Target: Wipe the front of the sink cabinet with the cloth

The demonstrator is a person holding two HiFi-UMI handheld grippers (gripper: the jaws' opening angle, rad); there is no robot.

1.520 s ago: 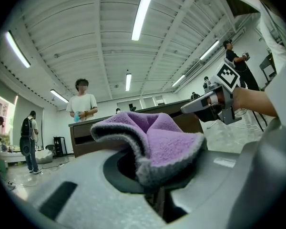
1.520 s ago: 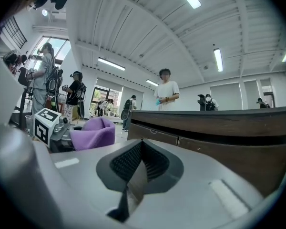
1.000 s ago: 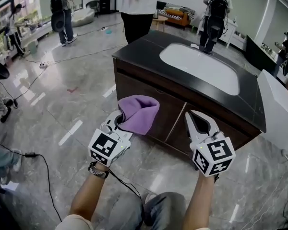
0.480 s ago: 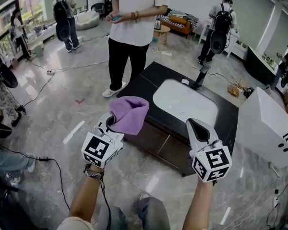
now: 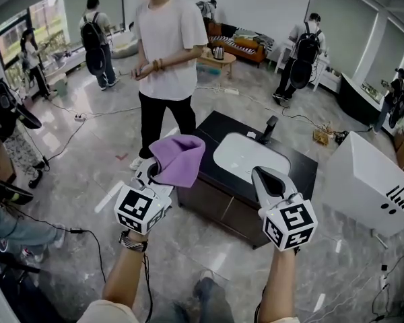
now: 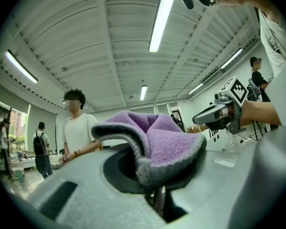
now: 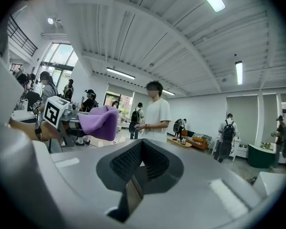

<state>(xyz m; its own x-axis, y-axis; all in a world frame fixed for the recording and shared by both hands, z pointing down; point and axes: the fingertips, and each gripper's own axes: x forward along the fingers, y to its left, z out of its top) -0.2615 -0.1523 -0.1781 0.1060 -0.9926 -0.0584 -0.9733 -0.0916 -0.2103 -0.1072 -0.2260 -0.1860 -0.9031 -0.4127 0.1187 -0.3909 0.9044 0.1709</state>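
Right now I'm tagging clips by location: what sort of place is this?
Likely an open lab or demo hall, not a home bathroom: the sink cabinet stands alone on a polished floor, cables run across it, and people with backpacks stand about.

Left: purple fleece cloth (image 5: 178,159) pinched in white left gripper (image 5: 153,174), over left corner of dark brown sink cabinet (image 5: 219,210). Right: white right gripper (image 5: 262,174), before cabinet front. Behind cabinet, left: standing person in white T-shirt (image 5: 165,49). Right of cabinet: large white box (image 5: 363,180).
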